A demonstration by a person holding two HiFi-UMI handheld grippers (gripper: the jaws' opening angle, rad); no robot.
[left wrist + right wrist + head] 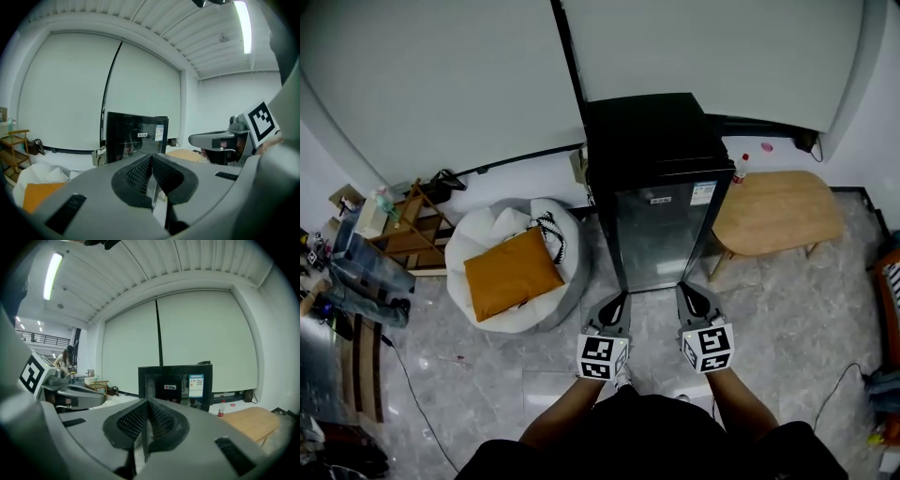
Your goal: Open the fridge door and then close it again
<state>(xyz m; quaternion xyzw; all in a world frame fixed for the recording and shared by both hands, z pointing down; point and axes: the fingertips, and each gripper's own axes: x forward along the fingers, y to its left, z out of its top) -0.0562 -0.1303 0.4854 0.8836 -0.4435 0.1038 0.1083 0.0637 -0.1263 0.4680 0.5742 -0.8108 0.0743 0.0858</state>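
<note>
Grey marble floor [487,375] runs to a white wall [441,84], where the black fridge [652,131] stands, door [661,234] shut, at twelve o'clock from both grippers. The left gripper [619,302] and right gripper [688,292] hover side by side near the door, jaws pressed together on nothing. A wooden table [778,211] sits at two o'clock, an orange cushion [511,272] at ten.

Staged living-room corner inside a bigger industrial hall, probably a lab set. Home cues: small black fridge [661,187], white beanbag [487,234] with orange cushion [511,274], low wooden table [778,211], wooden shelf rack [417,230], glossy marble-tile floor [787,328]. Hall cues: plain white panel walls [431,84], ribbed ceiling [140,263] with tube light [52,275], upper-level railing [42,338], loose cable [410,386] on the floor.
</note>
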